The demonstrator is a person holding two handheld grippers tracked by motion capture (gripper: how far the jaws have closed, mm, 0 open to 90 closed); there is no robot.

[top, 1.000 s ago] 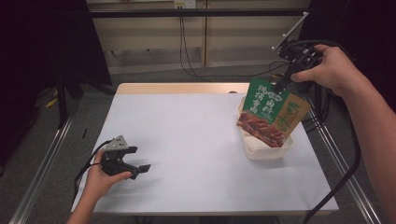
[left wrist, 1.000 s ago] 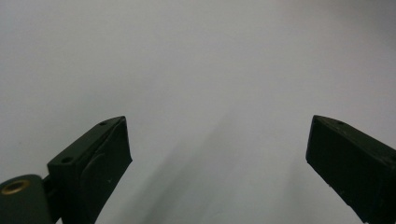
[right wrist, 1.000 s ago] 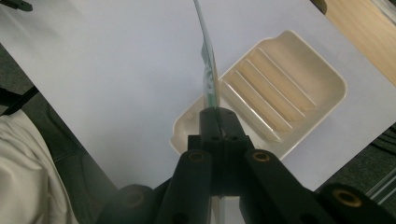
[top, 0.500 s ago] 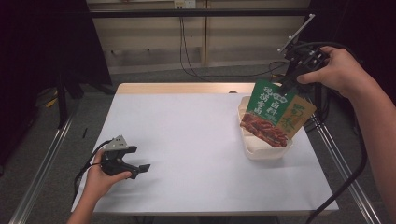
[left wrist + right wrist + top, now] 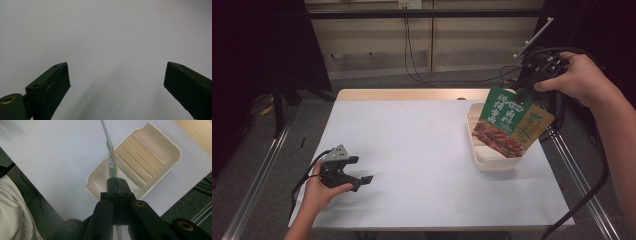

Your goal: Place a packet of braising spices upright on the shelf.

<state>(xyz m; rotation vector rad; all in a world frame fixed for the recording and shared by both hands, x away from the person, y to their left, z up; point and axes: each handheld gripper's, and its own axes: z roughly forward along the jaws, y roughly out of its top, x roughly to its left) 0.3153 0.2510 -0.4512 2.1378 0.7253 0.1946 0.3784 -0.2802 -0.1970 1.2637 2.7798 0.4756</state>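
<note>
The right gripper [image 5: 523, 90] pinches the top edge of the green packet [image 5: 511, 122]. The packet hangs long-side down over the white tray [image 5: 484, 160], tilted. The left gripper [image 5: 354, 175], jaws spread wide, rests low on the table [image 5: 422, 165].

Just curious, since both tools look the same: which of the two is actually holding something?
The right hand-held gripper, raised over the cream tray, is shut on the green food packet. The left hand-held gripper sits low near the table's front, jaws apart, holding nothing.
</note>
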